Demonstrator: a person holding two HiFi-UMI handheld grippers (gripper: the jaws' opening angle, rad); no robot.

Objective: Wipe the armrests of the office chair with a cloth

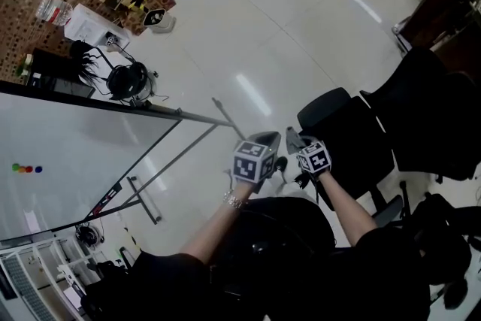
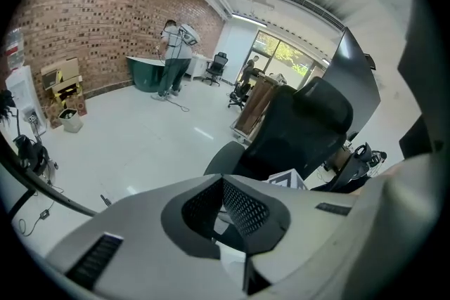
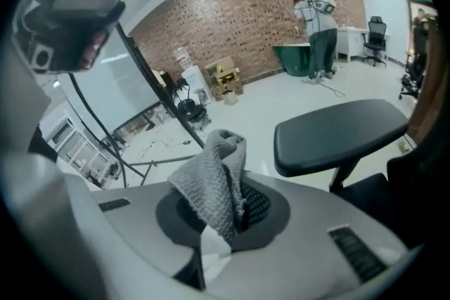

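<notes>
- Glossy white floor [image 1: 248, 34] lies open ahead; a whiteboard [image 1: 68, 162] edges the left.
- Right gripper [image 3: 238, 193] clamps the grey cloth [image 3: 211, 179], near an armrest [image 3: 341, 133], seemingly of the office chair [image 1: 346, 135].
- Left gripper [image 2: 222, 180]: jaws closed, empty.

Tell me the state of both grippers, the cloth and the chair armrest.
left gripper: shut, nothing in it.
right gripper: shut on the cloth.
cloth: bunched, sticking up out of the jaws.
armrest: level, bare, cloth not touching it.
</notes>
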